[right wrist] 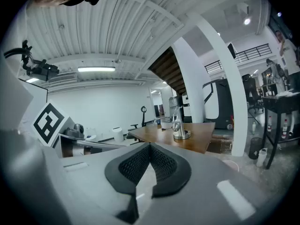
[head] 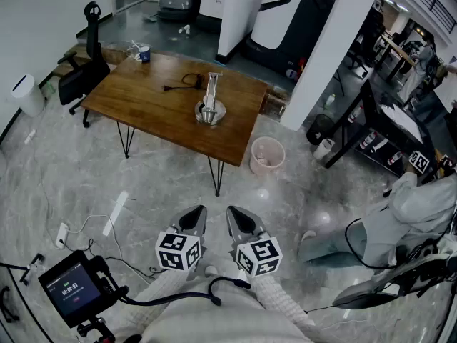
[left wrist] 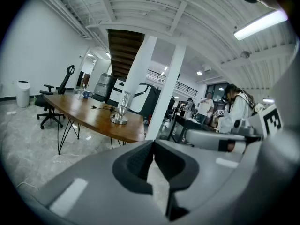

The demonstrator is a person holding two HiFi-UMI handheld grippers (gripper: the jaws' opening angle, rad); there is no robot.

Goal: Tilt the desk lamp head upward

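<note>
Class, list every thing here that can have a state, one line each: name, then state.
Left claw, shut, empty.
Right claw, shut, empty.
Desk lamp, upright on the table, untouched.
Lamp cord, plug end lying loose on the table.
Bin, upright beside the table.
Small screen, lit.

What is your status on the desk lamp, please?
Left gripper and right gripper shut, empty, well short of the table. Desk lamp standing mid-table, untouched. Pink bin beside the table's near corner.
</note>
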